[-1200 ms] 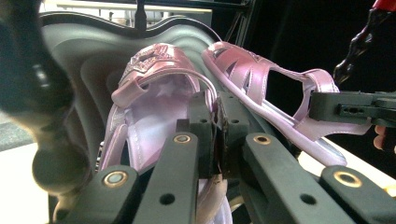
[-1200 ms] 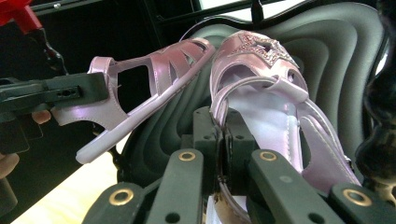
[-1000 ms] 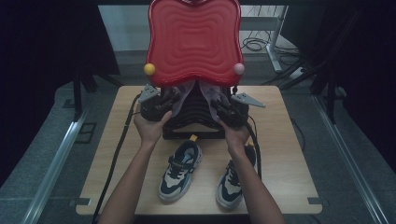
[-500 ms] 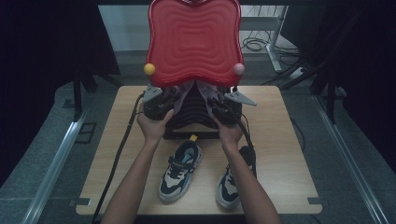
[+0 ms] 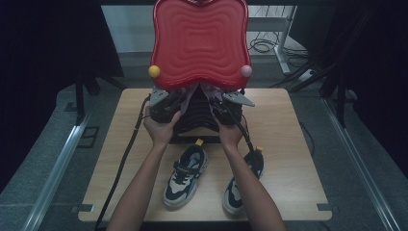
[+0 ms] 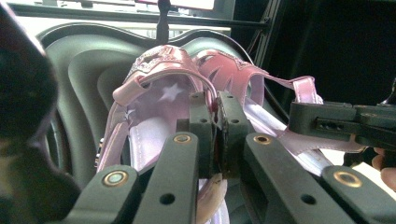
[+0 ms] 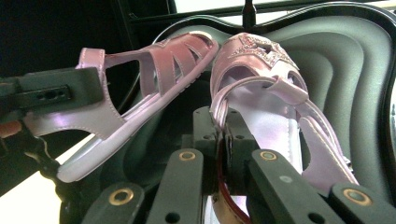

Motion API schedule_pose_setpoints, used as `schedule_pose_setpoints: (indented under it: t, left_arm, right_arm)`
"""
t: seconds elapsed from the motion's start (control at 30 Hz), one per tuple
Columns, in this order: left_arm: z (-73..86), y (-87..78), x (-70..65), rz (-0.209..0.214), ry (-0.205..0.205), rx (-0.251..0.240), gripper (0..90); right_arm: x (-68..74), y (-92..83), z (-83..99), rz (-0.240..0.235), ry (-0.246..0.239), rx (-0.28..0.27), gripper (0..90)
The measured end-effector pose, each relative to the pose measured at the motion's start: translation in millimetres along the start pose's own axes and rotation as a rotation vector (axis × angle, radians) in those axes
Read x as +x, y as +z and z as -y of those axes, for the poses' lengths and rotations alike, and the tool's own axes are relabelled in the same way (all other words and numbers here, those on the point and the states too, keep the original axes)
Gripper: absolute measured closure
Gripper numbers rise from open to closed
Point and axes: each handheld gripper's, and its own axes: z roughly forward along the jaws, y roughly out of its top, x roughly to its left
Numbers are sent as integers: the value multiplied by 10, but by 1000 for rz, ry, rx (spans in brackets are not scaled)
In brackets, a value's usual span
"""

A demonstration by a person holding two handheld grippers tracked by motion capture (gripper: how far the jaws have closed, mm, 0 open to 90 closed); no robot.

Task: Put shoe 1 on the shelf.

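Observation:
A pair of pink strappy sandals lies in the black ribbed tray of an open case under its raised red lid. My left gripper is shut on the back strap of one sandal. My right gripper is shut on the back strap of the other sandal. In the high view the left gripper and right gripper reach side by side under the lid's edge, where a bit of pink sandal shows between them. Both sandals are tilted with their toes up against the tray's back.
A pair of dark and cream sneakers stands on the wooden table in front of the case, between the person's forearms. Cables trail from both grippers across the table. Dark floor and metal rails surround it.
The right hand and its gripper have shifted a little to the left, towards the middle of the case. The left hand has hardly moved. Both grips are unchanged.

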Motion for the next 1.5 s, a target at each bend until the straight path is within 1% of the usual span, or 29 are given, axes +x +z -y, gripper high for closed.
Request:
schedule_pose_setpoints:
  t: [0.13, 0.2, 0.3, 0.47, 0.53, 0.63, 0.7, 0.77, 0.83, 0.87, 0.97, 1.1, 1.17, 1.23, 1.3, 1.33, 1.43, 1.5]
  left_arm:
    - [28, 17, -28, -11, 26, 15, 864]
    - [52, 40, -41, -4, 27, 13, 863]
    - [60, 49, -58, -11, 27, 1, 863]
    - [115, 64, -84, -20, 38, 8, 861]
    - [144, 74, -92, -20, 46, 20, 857]
    - [198, 104, -117, -9, 59, 46, 847]
    - [230, 114, -117, -6, 56, 58, 841]
    - [252, 123, -112, -1, 49, 68, 837]
    - [263, 131, -111, 7, 47, 78, 823]
    - [266, 134, -108, 11, 46, 81, 811]
    - [263, 132, -97, 11, 38, 86, 755]
    - [251, 119, -73, 26, 27, 95, 654]
    - [247, 110, -67, 36, 17, 102, 611]
    - [239, 89, -72, 40, 20, 101, 592]
    - [233, 70, -80, 50, 8, 108, 568]
    - [230, 59, -84, 54, 9, 109, 557]
    - [218, 24, -91, 63, 5, 110, 537]
    - [207, -5, -95, 67, 12, 114, 524]
  right_arm:
    - [-2, 22, 18, 14, -9, -1, 864]
    - [-1, 35, 23, 22, -8, -6, 864]
    - [3, 58, 33, 36, -14, -14, 863]
    - [14, 96, 57, 48, -20, -16, 859]
    - [27, 105, 65, 55, -49, -14, 854]
    - [35, 106, 85, 63, -64, 2, 842]
    - [28, 99, 103, 66, -78, 13, 837]
    - [22, 91, 118, 68, -77, 25, 835]
    - [11, 94, 133, 57, -81, 38, 818]
    - [10, 100, 141, 55, -85, 47, 796]
    - [11, 95, 141, 50, -94, 56, 766]
    - [0, 62, 116, 18, -78, 69, 706]
    - [2, 46, 111, 12, -60, 81, 679]
    - [-2, 27, 106, -4, -57, 97, 647]
    - [1, 12, 105, -11, -53, 106, 613]
    - [6, 0, 103, -14, -41, 115, 600]
    - [-3, -26, 98, -28, -33, 131, 577]
    - [-8, -39, 95, -37, -27, 143, 568]
